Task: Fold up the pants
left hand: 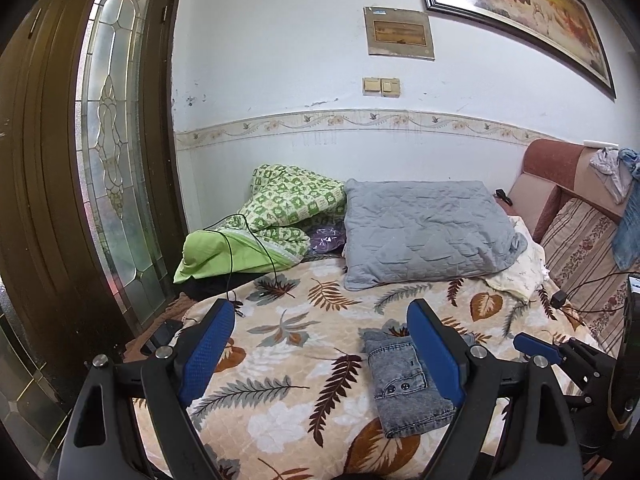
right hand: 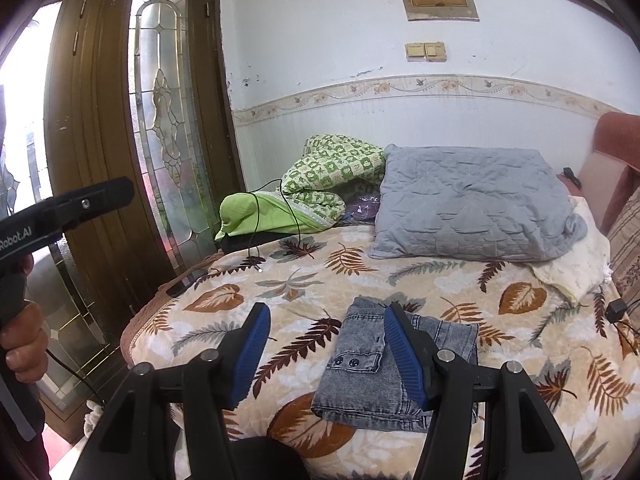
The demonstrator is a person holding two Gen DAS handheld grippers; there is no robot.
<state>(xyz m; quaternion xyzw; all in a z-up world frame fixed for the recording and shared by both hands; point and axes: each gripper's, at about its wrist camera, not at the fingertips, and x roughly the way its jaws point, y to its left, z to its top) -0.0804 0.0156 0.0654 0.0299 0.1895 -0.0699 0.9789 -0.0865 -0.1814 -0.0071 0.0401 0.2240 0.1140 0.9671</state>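
**Folded jeans rest on leaf-print bed as both tools hang released above**

A pair of grey washed-denim pants (right hand: 394, 372) lies folded into a compact rectangle on the bed (right hand: 304, 280), on a cream blanket printed with brown and grey leaves, near its front edge. A flap with two dark snaps faces up on the left part of the bundle.

The left tool (left hand: 320, 356) hovers over the blanket with its blue-padded jaws spread wide and nothing between them; the pants sit beside and partly behind its right finger. The right tool (right hand: 324, 354) also hangs above the bed, jaws apart and released, gripping nothing; its right finger crosses in front of the denim, its left finger stands over bare blanket. In the right wrist view a person's hand (right hand: 22, 344) at the left edge grips the black handle of the other tool.

Behind the pants, against the white wall, a grey quilted pillow (left hand: 428, 232) leans beside a crumpled green checked quilt (left hand: 280, 216), with a black cable (left hand: 240, 256) trailing over the quilt onto the blanket. A brown door with leaded glass (left hand: 112, 140) stands to the left, and a pink sofa arm (left hand: 556, 176) rises at the right. A framed painting (left hand: 520, 12) and a pair of wall switches (left hand: 381, 87) hang above.
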